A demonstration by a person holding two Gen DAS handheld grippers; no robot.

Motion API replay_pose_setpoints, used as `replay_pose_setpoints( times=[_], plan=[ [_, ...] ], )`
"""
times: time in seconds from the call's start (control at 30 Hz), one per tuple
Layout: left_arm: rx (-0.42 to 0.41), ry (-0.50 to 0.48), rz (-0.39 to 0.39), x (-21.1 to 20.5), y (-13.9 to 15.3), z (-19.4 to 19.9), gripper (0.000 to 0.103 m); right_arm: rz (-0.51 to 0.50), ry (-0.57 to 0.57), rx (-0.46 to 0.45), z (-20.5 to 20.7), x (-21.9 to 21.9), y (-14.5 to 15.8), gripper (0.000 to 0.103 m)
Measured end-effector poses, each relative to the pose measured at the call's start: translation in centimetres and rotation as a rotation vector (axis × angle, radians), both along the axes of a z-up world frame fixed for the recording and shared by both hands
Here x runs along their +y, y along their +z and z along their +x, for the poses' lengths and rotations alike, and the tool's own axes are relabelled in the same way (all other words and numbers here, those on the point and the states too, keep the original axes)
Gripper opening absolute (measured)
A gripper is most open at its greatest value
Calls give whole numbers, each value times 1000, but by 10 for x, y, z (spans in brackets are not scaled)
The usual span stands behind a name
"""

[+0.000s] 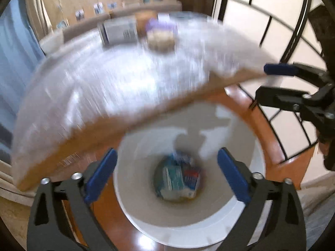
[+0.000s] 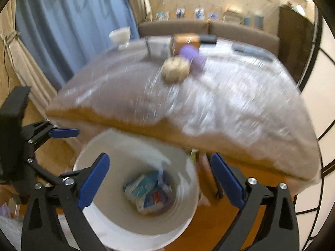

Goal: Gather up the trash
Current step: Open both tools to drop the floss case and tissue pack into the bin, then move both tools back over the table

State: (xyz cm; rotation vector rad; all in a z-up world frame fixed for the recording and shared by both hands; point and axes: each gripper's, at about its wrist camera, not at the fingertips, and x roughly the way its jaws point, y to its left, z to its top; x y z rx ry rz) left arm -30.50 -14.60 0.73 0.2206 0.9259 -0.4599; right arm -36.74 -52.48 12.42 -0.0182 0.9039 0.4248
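Note:
A white round bin (image 1: 247,188) stands on a wooden chair seat beside the table; crumpled wrappers (image 1: 180,179) lie at its bottom. In the right wrist view the bin (image 2: 188,215) and wrappers (image 2: 148,192) show too. My left gripper (image 1: 167,175) is open and empty above the bin; it shows at the left of the right wrist view (image 2: 62,144). My right gripper (image 2: 161,182) is open and empty above the bin; it shows at the right of the left wrist view (image 1: 270,79). Both views are motion-blurred.
A table with a clear plastic cover (image 1: 125,79) holds a box (image 1: 119,31), a beige round thing (image 1: 161,39), a purple thing (image 2: 191,55) and a brown box (image 2: 185,40). Blue curtains (image 2: 69,21) hang at left. A sofa (image 2: 230,31) stands behind.

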Motion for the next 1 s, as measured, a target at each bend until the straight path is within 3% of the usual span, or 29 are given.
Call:
replay_pose_setpoints(
  times=[0.13,0.27,0.47,0.63,0.8,1.0],
  plan=[
    [-56,26,-45,6,35,16,101,-22,-54,-78,19,-7,22,99],
    [-74,52,-118,23,55,45,101,-9,-108,-77,48,-13,28,99],
    [-50,75,-172,44,61,104,101,3,-165,-66,98,-7,32,99],
    [-31,59,-188,49,64,155,101,-23,-144,-54,138,3,30,99],
    [-5,10,-158,44,58,207,101,3,-135,-14,176,9,19,99],
    [42,9,-194,27,42,248,101,-31,-134,27,215,21,-7,98]
  ],
)
